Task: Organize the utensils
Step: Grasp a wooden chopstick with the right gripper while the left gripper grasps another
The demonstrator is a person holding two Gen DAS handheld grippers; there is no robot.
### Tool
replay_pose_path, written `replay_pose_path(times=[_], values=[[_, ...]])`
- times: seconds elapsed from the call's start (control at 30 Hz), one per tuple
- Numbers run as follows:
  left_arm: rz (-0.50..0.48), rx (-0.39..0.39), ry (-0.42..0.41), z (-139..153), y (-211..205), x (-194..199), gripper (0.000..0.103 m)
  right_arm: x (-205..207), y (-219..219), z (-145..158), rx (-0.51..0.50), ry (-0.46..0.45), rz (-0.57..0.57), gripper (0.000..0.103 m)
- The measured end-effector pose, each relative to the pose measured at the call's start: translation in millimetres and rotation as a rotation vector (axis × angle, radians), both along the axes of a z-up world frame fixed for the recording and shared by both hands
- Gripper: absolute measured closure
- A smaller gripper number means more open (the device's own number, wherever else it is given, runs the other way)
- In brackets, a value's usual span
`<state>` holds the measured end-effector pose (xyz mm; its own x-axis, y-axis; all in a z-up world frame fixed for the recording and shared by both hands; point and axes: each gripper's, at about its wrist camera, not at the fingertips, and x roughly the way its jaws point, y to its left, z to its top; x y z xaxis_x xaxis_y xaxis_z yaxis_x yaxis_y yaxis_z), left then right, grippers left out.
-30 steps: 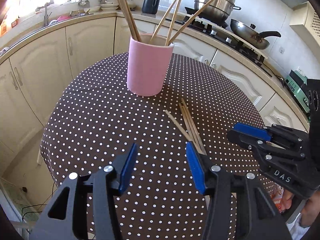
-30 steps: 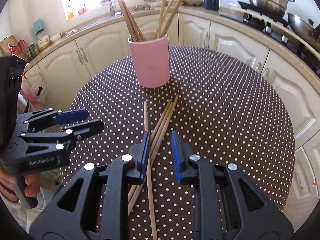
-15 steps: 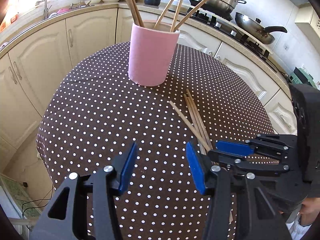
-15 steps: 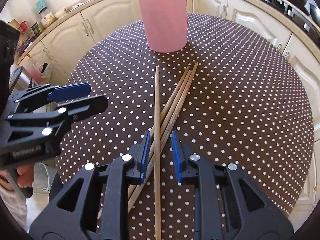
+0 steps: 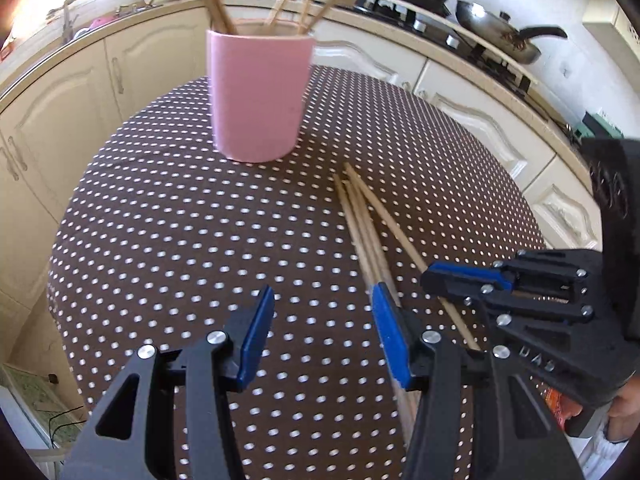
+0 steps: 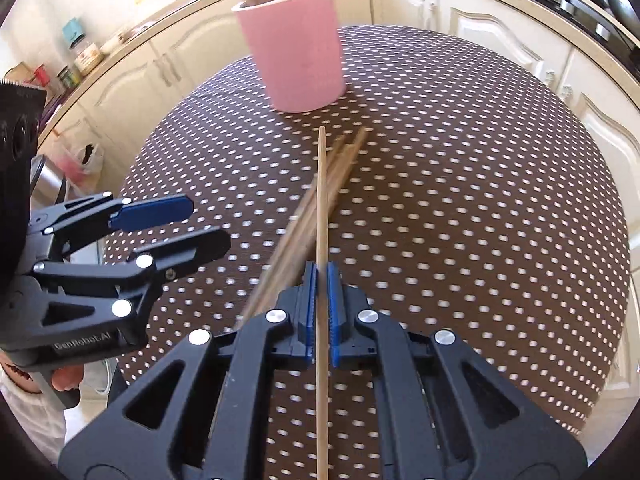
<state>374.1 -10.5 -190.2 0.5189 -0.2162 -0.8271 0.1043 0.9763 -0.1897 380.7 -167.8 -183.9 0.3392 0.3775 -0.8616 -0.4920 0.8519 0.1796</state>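
Right tool (image 6: 321, 280) clamped on chopstick (image 6: 321, 200); left tool (image 5: 322, 336) half-open, empty.

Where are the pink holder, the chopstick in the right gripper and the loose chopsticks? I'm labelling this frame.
pink holder (image 5: 258, 96): left wrist view, middle of its front wall.
gripped chopstick (image 6: 321, 200): right wrist view, mid shaft ahead of the jaws.
loose chopsticks (image 5: 360, 224): left wrist view, middle of the bundle.

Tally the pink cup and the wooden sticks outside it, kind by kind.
Pink cup: 1
Loose chopsticks lying on the table: 3
Held chopstick, in the right gripper: 1
Total: 5
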Motion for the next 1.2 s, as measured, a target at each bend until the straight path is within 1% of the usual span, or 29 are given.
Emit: replay_pose_path(times=[0.1, 0.23, 0.3, 0.43, 0.5, 0.57, 0.77, 0.93, 1.03, 1.2], values=[[-0.018, 0.023, 0.008, -4, -12, 6, 0.052, 2, -10, -1, 0.005, 0.007, -0.008, 0.097], [-0.013, 0.063, 0.051, -14, -21, 16, 0.052, 4, -22, -3, 0.019, 0.016, -0.015, 0.097], [-0.014, 0.064, 0.045, -14, -25, 19, 0.052, 4, -25, -3, 0.023, 0.019, -0.015, 0.097], [-0.024, 0.122, 0.042, -16, -38, 23, 0.052, 6, -26, -5, 0.023, 0.025, -0.011, 0.097], [-0.017, 0.123, 0.047, -16, -39, 26, 0.052, 10, -26, -5, 0.018, 0.027, -0.008, 0.097], [-0.017, 0.127, 0.055, -15, -42, 29, 0.051, 11, -23, -7, 0.004, 0.031, -0.007, 0.097], [-0.011, 0.181, 0.077, -11, -48, 34, 0.051, 15, -11, -8, -0.049, 0.053, 0.008, 0.097], [-0.015, 0.171, 0.087, -13, -44, 37, 0.051, 19, -1, -7, -0.105, 0.069, 0.031, 0.097], [-0.014, 0.195, 0.095, -12, -41, 36, 0.051, 20, 5, -7, -0.135, 0.072, 0.035, 0.097], [-0.014, 0.231, 0.131, -14, -43, 37, 0.052, 23, 20, -6, -0.174, 0.091, 0.041, 0.097]])
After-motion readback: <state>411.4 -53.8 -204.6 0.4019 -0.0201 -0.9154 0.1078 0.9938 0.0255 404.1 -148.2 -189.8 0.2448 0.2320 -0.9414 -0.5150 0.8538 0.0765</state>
